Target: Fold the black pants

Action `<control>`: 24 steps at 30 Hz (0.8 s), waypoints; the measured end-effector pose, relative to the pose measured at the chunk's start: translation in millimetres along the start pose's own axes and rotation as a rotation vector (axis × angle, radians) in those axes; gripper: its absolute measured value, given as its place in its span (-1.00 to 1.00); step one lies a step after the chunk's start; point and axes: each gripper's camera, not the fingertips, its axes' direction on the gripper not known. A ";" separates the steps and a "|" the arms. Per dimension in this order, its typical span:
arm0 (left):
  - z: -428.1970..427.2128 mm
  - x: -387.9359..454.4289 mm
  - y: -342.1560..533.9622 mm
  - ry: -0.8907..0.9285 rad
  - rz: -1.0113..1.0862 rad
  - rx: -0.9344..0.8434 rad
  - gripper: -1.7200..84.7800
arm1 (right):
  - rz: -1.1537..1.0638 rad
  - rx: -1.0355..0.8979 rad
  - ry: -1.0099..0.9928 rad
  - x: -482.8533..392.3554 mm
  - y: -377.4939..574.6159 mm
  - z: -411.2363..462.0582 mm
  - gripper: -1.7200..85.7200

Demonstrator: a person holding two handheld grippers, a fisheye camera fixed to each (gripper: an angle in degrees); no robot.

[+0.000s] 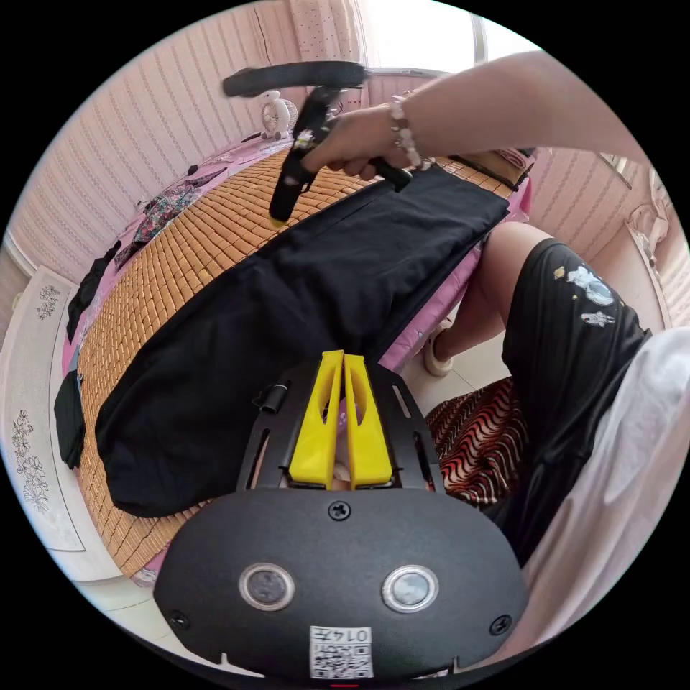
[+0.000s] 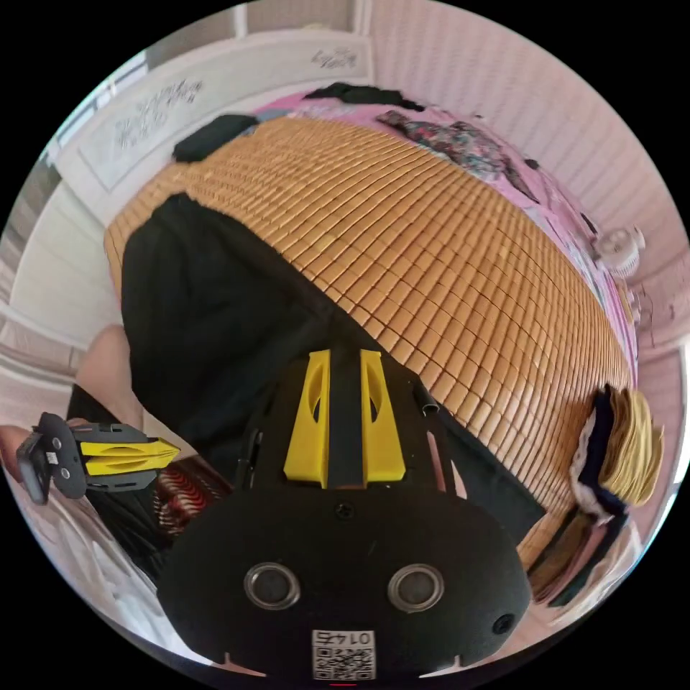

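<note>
We noted the bamboo mat [image 2: 445, 237] covering the bed, with the black pants [image 1: 287, 302] laid lengthwise along its near edge, already doubled leg on leg by our reading. The right gripper [image 2: 343, 366] hovered over the hem end, jaws parted a little, dark cloth visible between them; whether it gripped any, we could not tell. The left gripper [image 1: 343, 359] hung off the mat's edge near the middle, jaws nearly together, holding nothing. We judged the next fold would go best with both taking matching corners, lifting evenly, keeping edges aligned.
</note>
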 end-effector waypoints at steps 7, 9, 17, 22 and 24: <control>-12.1 -62.1 43.2 0.016 -0.340 -0.061 -0.98 | 0.679 0.188 0.117 185.4 240.2 -126.3 -0.69; -11.4 -85.5 48.4 0.026 -0.437 -0.062 -0.98 | 0.911 0.203 0.059 236.5 319.4 -148.5 -0.66; 1.3 -175.4 60.2 -0.008 -0.789 -0.077 -0.98 | 1.227 0.324 -0.207 318.5 438.9 -163.6 -0.70; 33.3 -191.7 60.6 0.042 -0.777 -0.220 -0.98 | 1.267 0.330 -0.405 348.7 463.5 -172.6 -0.86; 36.7 -194.0 56.9 0.021 -0.756 -0.229 -0.98 | 1.281 0.399 -0.465 353.3 477.8 -186.8 -0.91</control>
